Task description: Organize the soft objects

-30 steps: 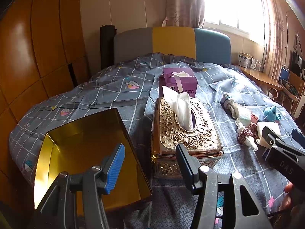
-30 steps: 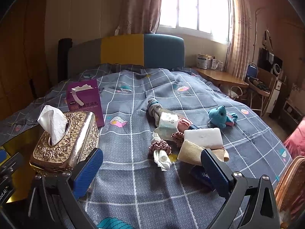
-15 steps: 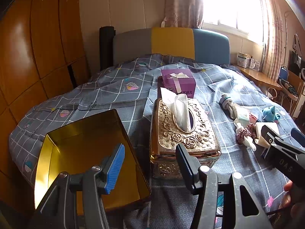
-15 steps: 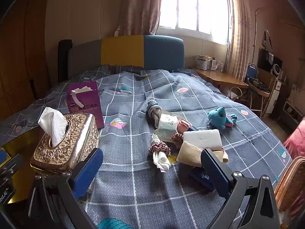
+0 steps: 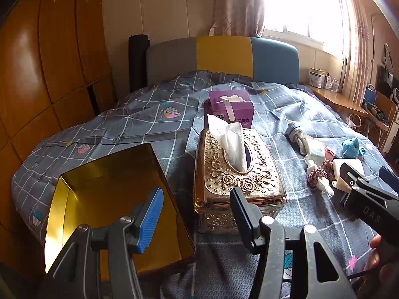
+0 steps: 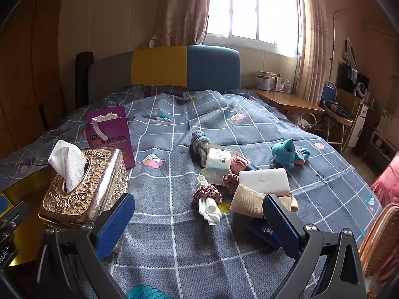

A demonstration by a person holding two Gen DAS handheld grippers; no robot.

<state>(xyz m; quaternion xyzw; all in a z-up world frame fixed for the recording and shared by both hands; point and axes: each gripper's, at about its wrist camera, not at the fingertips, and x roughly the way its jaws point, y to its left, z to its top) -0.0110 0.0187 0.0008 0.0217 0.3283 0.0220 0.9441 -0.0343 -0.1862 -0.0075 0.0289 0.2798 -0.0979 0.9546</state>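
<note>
Bed point(image 6: 174, 236), grey grid-pattern quilt with leaf motifs; tricolour headboard point(image 6: 162, 67), curtained window point(image 6: 251, 7) behind, wood panelling on the left.

Soft objects, clustered mid-bed: blue plush toy point(image 6: 286, 152), white sponge block point(image 6: 264, 180), beige cloth point(image 6: 247, 200), pink scrunchie point(image 6: 207, 193), tissue pack point(image 6: 218, 160).

Obstructions beside the cluster: ornate gold tissue box point(image 6: 84, 186); purple carton point(image 6: 109, 134) just behind it.

Left wrist view only: open gold tin point(image 5: 109, 199), empty, beside the tissue box.

Left gripper point(image 5: 195, 214): jaws spread, holding nothing. Right gripper point(image 6: 197, 224): jaws spread, holding nothing, near the cluster.

Right wrist view only: wooden side table point(image 6: 286, 99), blue chair point(image 6: 329, 92).
</note>
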